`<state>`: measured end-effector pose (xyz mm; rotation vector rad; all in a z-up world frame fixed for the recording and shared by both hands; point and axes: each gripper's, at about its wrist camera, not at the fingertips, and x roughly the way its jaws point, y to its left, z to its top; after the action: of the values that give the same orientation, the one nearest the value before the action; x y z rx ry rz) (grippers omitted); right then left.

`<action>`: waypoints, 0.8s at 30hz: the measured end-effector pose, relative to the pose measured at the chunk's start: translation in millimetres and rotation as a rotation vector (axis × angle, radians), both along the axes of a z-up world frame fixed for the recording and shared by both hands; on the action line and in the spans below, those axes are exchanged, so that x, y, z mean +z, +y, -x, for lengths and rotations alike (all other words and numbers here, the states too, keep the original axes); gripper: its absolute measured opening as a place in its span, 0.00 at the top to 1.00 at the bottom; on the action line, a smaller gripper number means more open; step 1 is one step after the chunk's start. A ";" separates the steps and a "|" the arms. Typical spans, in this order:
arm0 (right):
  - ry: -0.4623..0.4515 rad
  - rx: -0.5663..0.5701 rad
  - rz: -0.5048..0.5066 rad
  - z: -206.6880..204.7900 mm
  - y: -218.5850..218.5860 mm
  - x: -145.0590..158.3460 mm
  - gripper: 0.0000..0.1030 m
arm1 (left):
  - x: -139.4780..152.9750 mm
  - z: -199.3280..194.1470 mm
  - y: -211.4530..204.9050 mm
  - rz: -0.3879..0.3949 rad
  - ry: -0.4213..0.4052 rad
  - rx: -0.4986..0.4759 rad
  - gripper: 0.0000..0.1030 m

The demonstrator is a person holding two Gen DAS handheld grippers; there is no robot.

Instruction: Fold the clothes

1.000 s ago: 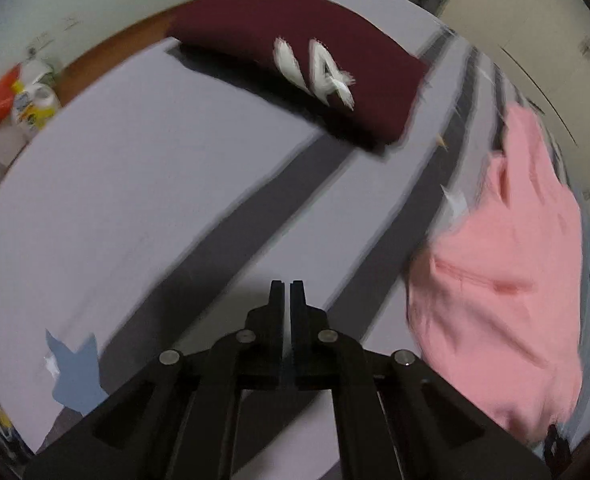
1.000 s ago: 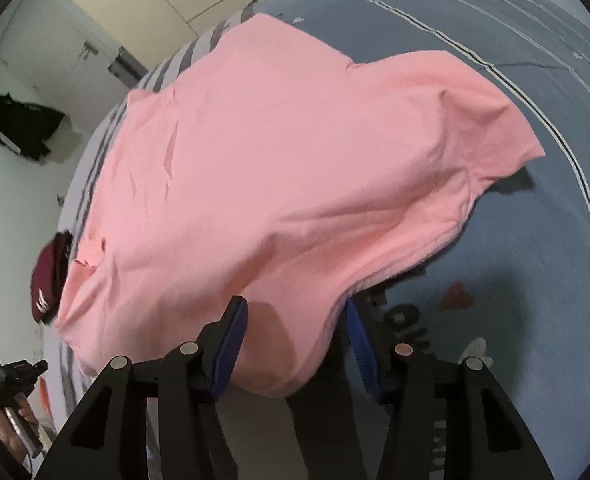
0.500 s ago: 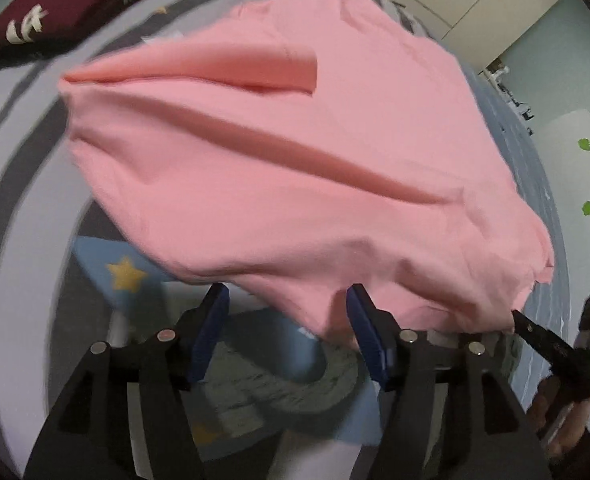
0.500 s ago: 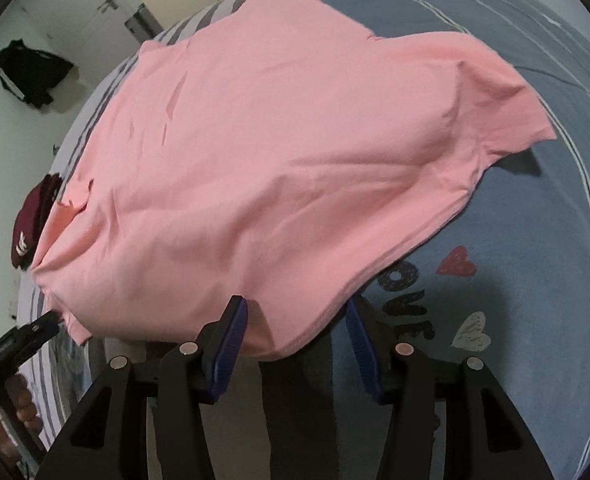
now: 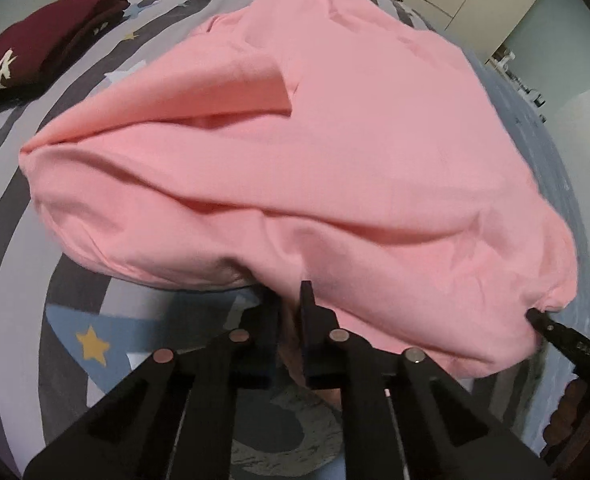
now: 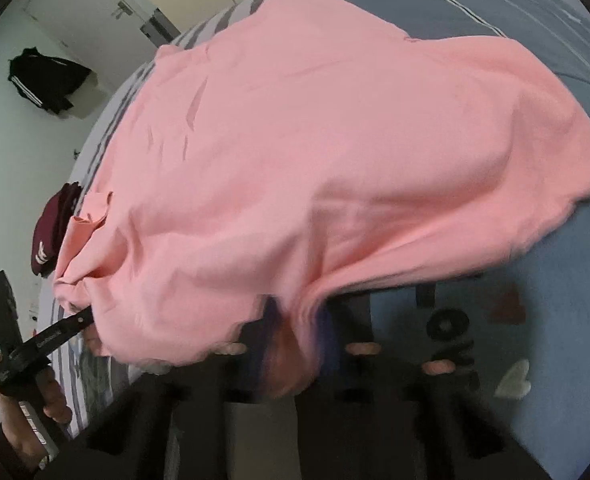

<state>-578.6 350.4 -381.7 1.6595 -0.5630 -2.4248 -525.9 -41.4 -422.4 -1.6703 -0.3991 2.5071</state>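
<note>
Up close, a large pink garment fills most of both wrist views, spread across a bed whose cover is striped grey and white on one side and blue with hearts and lettering on the other.

From the left wrist view, the left gripper sits at the near edge of the pink cloth. Its two black fingers are drawn almost together with a fold of the pink hem pinched between them. The cloth rises and billows away from the fingers toward the far side, with one short sleeve folded over on the upper left. At the far right edge, the tip of the right gripper touches the garment's other near corner.

From the right wrist view, the right gripper is also at the near hem (this view is motion-blurred). Its blue-padded fingers are close together, and pink fabric bunches between them, so it appears clamped on the cloth. The garment stretches away, far and to the right, over the blue part of the cover. At the lower left, the person's left hand holds the other gripper, whose tip meets the hem.

A folded maroon garment with white lettering lies well apart, far left on the bed. A dark jacket hangs on the far wall.
</note>
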 end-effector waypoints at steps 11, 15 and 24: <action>0.059 0.001 0.061 -66.1 8.0 95.0 0.97 | 74.4 -77.6 -26.1 -0.047 0.050 -0.080 0.95; 0.005 0.059 0.003 -123.4 4.1 108.4 0.97 | 83.0 -135.9 -32.3 -0.031 -0.021 -0.112 0.95; -0.220 0.042 -0.093 -202.3 -7.6 54.0 0.96 | 48.0 -240.8 -8.8 0.064 -0.177 -0.258 0.94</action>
<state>-376.3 342.8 -327.6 1.9704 -0.4434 -2.2872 -285.1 -50.2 -374.3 -1.8417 -0.1078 2.2196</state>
